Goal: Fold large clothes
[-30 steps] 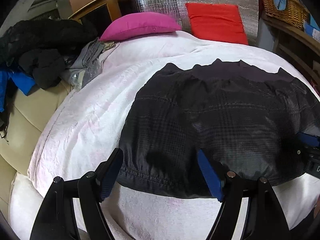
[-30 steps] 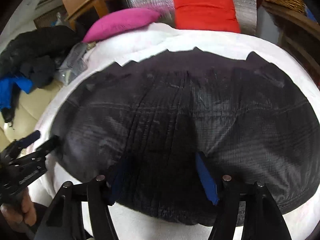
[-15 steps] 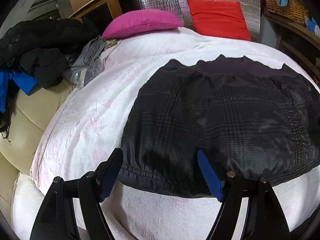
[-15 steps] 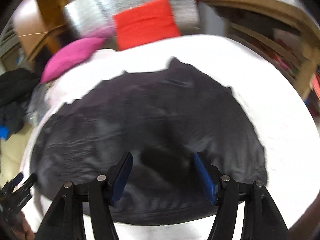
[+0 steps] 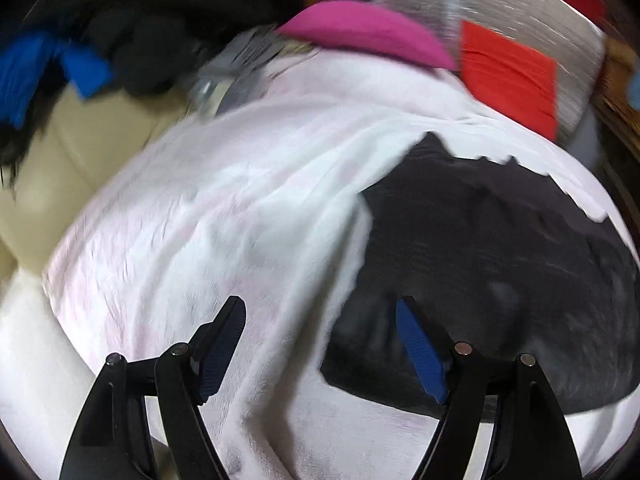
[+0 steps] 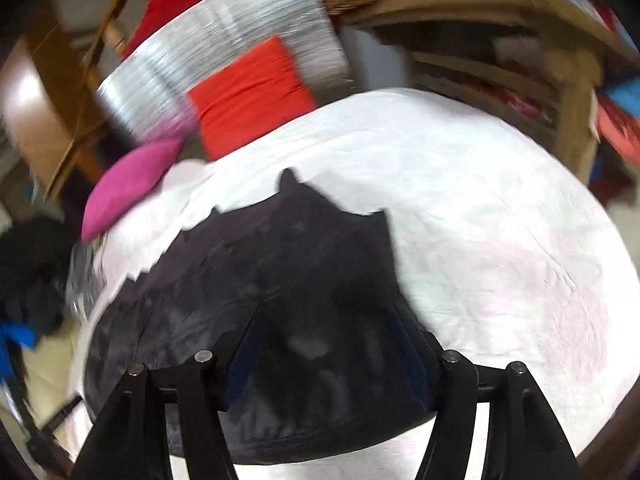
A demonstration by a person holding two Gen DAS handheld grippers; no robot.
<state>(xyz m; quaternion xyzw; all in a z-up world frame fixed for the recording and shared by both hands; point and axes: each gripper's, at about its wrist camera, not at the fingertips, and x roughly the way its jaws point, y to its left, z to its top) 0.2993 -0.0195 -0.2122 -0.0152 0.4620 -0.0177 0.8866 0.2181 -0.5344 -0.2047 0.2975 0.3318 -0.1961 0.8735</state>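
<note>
Hand-held grippers (image 5: 320, 344) (image 6: 320, 344) agape above garment (image 6: 288, 280)

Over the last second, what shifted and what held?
Both views swung outward: the left gripper now frames the black garment's left edge, the right gripper its right edge. Nothing was gripped or released; both stay open. The garment stays flat on the white cover.
</note>
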